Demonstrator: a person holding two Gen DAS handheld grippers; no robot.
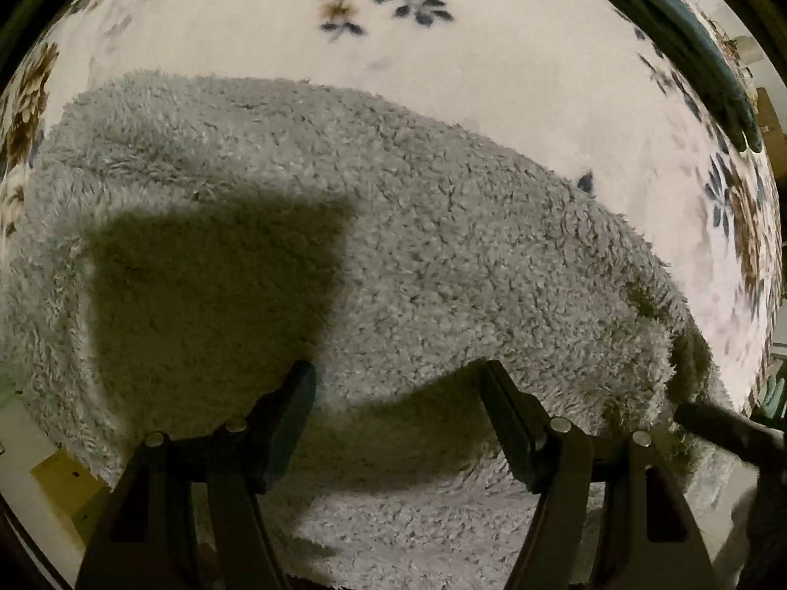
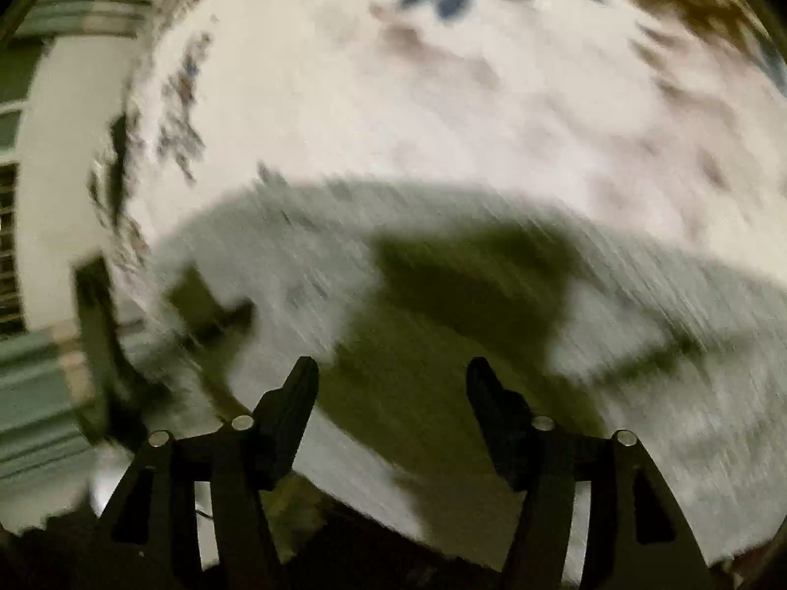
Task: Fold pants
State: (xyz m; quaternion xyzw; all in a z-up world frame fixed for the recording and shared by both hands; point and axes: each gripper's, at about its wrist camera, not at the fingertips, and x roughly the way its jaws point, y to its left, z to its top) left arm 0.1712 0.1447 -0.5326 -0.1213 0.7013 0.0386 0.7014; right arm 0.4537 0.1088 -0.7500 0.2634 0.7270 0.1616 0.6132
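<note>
Your left gripper (image 1: 396, 373) hangs wide and empty over the fluffy grey pants (image 1: 344, 226); your right gripper (image 2: 391, 371), equally wide, holds nothing above them too.

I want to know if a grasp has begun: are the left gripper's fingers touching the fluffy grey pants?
Cannot tell. In the left wrist view the left gripper stands open over the fluffy grey pants, but looking straight down hides any gap.

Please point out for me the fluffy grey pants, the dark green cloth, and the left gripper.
fluffy grey pants (image 1: 418, 226): left wrist view, on the lit middle of the fleece.
dark green cloth (image 1: 679, 34): left wrist view, on its folded band, upper right.
left gripper (image 1: 398, 373): left wrist view, midway between its open fingertips.
</note>
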